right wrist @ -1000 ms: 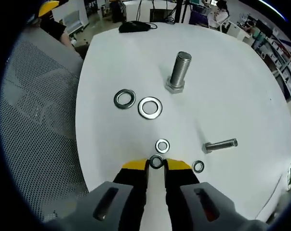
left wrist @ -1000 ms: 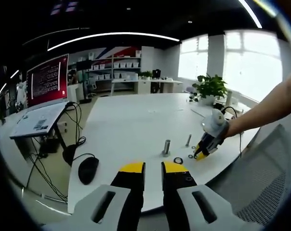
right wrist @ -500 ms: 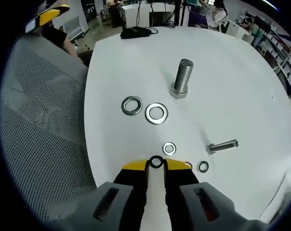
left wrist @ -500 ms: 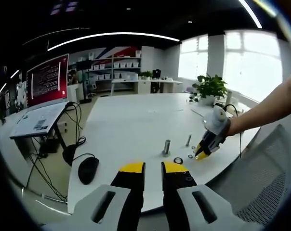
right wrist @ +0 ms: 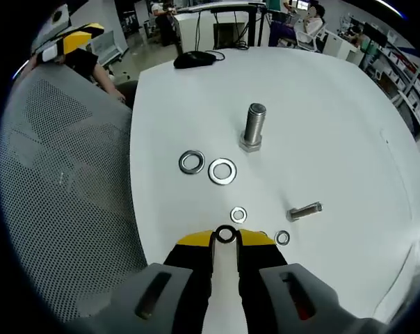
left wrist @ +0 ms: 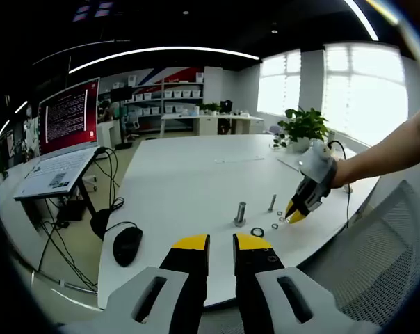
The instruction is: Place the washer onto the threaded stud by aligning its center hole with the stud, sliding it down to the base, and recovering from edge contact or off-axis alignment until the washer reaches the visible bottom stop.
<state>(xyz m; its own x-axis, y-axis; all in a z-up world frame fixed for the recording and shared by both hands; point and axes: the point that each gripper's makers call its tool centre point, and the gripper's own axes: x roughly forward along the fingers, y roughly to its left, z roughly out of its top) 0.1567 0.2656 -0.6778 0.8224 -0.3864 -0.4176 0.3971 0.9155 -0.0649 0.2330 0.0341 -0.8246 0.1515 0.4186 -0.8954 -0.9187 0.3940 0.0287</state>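
Left gripper view: a laptop (left wrist: 53,174) is sitting at far left with a red screen (left wrist: 69,115) behind it, and a mouse (left wrist: 127,243) is lying at the white worktop's (left wrist: 189,181) near edge. The left gripper (left wrist: 220,245) is hovering off that edge, jaws nearly together with a thin gap, holding nothing. Past it the stud (left wrist: 240,213) is standing upright on its hex head. To its right, the right gripper (left wrist: 296,214) is hanging above the worktop, tips down. A potted plant (left wrist: 304,129) is standing further back; no other containers are showing.

Right gripper view: a mesh chair back (right wrist: 64,188) is running along the left. On the worktop (right wrist: 321,125), two large washers (right wrist: 191,162) (right wrist: 222,171) are lying side by side, near the stud (right wrist: 254,127). A small washer (right wrist: 238,215) is lying flat nearer the right gripper (right wrist: 225,239), whose jaws are clamping a dark washer (right wrist: 225,234) at their tips, well apart from the stud. Further right, a bolt (right wrist: 304,211) is lying on its side with another small washer (right wrist: 282,238) beside it.
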